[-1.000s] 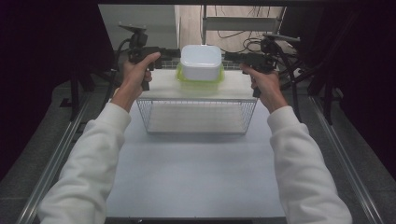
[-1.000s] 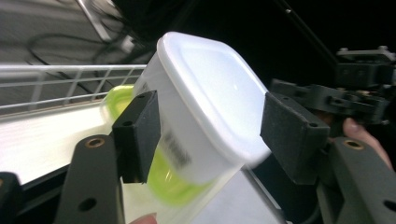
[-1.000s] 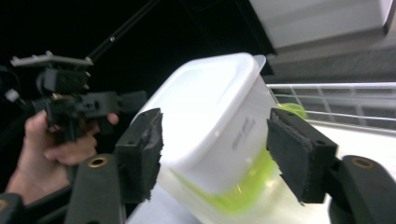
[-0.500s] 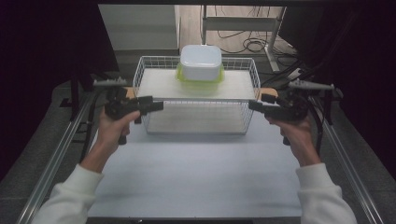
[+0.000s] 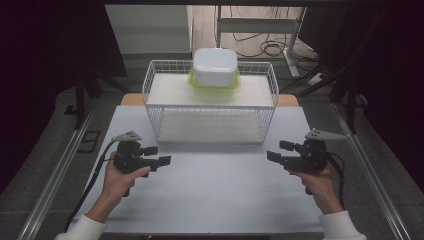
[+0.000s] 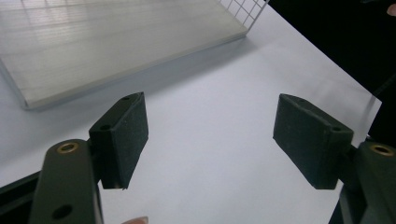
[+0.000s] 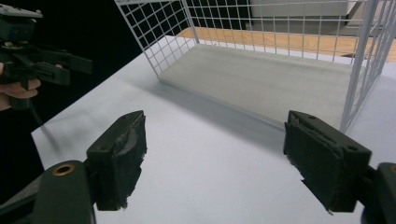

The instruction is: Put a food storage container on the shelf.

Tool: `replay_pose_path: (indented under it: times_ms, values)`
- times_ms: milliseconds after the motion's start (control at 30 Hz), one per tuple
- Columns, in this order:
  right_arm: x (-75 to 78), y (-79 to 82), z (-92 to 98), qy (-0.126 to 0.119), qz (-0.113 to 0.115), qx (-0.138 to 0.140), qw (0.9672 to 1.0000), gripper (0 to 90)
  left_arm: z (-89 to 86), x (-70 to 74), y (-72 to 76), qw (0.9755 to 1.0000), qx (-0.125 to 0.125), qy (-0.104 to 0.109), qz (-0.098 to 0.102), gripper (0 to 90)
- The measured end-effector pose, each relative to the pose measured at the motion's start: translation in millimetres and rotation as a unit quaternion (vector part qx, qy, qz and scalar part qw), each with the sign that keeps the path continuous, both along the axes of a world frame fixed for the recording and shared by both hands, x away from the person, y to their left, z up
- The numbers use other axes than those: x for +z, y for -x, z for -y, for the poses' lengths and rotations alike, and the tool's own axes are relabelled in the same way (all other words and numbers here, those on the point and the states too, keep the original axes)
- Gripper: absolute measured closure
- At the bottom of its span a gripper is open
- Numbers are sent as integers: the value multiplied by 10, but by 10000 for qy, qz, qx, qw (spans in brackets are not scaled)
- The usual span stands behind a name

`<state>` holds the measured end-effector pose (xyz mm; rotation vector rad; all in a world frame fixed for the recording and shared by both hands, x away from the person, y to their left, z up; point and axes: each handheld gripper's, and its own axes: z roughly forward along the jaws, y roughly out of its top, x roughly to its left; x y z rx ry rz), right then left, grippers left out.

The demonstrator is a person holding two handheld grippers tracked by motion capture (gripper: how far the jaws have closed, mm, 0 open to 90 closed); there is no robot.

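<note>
A white wire rack (image 5: 210,117) stands at the back middle of the white table (image 5: 215,195). On its top shelf sits a white food container (image 5: 215,65) with a green lid underneath it. In the high view my left gripper (image 5: 159,155) hovers over the table's left front and points right, open and holding nothing. My right gripper (image 5: 278,151) mirrors it at the right front, also open and holding nothing. The left gripper view shows the open left gripper (image 6: 210,135) over bare table, near the rack's bottom board (image 6: 102,46). The right gripper (image 7: 215,154) faces the rack (image 7: 261,42).
Metal rails (image 5: 55,170) run along both sides of the table. A wooden strip (image 5: 131,99) lies behind the rack. Cables and desk legs (image 5: 260,45) are on the floor beyond. The left gripper (image 7: 77,70) appears far left in the right gripper view.
Both hands have drawn back from the container on the rack's top shelf to the near half of the table. The container stays on the rack.
</note>
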<state>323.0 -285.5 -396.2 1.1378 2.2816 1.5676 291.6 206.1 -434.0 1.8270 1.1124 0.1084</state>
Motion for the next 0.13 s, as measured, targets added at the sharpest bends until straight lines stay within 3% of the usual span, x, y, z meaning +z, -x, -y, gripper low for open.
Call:
replay_pose_path:
  times_ms: [133]
  values:
    - [-52, -5, -3, -17, -22, -80, 10000, 170, -38, -10, -2, 10000, 92, 16, 16, 243]
